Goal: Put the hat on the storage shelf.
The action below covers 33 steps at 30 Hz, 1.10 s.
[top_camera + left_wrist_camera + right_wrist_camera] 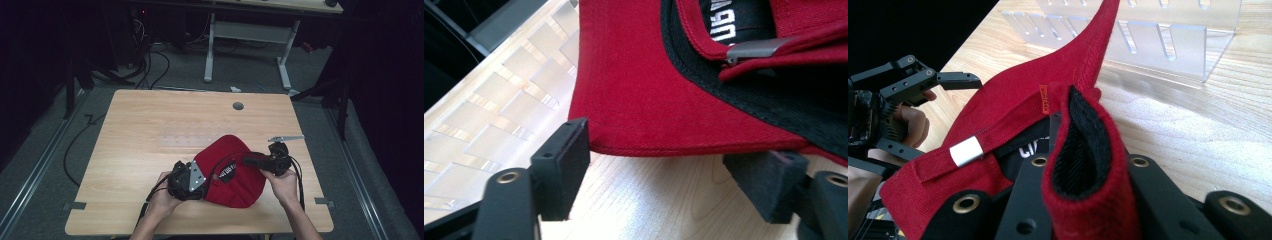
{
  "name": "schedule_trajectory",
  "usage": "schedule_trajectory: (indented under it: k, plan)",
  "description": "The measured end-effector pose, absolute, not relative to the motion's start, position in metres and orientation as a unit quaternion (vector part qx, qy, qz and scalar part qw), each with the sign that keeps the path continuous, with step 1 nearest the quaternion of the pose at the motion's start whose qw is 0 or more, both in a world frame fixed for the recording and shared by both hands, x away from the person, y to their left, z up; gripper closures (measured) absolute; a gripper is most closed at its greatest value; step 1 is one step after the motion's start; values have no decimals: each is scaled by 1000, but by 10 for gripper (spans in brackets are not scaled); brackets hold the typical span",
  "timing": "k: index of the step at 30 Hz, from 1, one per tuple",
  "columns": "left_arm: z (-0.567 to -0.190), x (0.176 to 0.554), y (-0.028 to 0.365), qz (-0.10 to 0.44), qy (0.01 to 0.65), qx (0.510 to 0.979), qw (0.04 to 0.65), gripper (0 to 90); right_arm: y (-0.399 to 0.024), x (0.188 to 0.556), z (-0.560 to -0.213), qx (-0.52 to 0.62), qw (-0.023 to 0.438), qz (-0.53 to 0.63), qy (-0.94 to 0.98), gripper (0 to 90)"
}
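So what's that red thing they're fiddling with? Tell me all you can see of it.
It is a red cap of cloth, lined black inside with white lettering, lying upside down on the wooden table. A strap with a metal buckle crosses its back opening. The right gripper pinches a fold of its rim; the left gripper sits open at its edge.

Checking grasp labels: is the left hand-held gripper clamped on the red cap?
No. The left hand-held gripper has jaws apart, pads clear of the red cap brim edge.

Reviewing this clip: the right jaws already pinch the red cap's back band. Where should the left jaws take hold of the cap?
Grip the red cap by its stitched bottom edge, coming in level along the table. That hem lies flat and thin right between the open left gripper pads, likely easy to pinch.
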<state>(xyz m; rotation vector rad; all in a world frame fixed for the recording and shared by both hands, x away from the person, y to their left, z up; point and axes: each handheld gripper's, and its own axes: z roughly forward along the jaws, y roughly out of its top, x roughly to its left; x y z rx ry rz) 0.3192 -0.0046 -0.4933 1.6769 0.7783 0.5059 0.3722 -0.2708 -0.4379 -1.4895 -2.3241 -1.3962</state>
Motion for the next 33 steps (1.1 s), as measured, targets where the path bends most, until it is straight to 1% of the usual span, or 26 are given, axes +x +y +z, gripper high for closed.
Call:
schedule_trajectory:
  k: [9, 14, 17, 20, 24, 25, 26, 28, 30, 32, 33]
  plan:
    - [-494, 319, -4, 226, 328, 719, 569, 362, -268, 373, -438, -483, 30, -446, -753, 830]
    - [-494, 319, -4, 225, 329, 718, 570, 382, -268, 372, -436, -483, 34, -446, -753, 829]
    - [-494, 318, -4, 225, 324, 720, 571, 382, -267, 373, -435, -483, 36, -446, -752, 829]
    - [-496, 318, -5, 222, 322, 722, 571, 337, -266, 373, -435, -483, 37, -445, -753, 829]
    - [-498, 316, -7, 225, 315, 729, 565, 344, -265, 374, -436, -483, 39, -442, -755, 829]
    - [-498, 315, -7, 226, 310, 729, 566, 353, -265, 374, -436, -483, 41, -442, -755, 829]
    - [-497, 315, -7, 226, 305, 729, 570, 393, -265, 375, -437, -482, 50, -443, -754, 830]
    - [-494, 314, -9, 221, 301, 722, 582, 445, -261, 377, -440, -472, 82, -452, -753, 831]
    - [-493, 314, -10, 223, 300, 722, 582, 470, -255, 376, -440, -470, 66, -442, -761, 831]
    - [-492, 314, -7, 222, 301, 721, 583, 501, -255, 377, -440, -470, 68, -446, -759, 830]
    - [-491, 314, -5, 222, 301, 719, 585, 535, -255, 377, -440, -469, 69, -445, -760, 829]
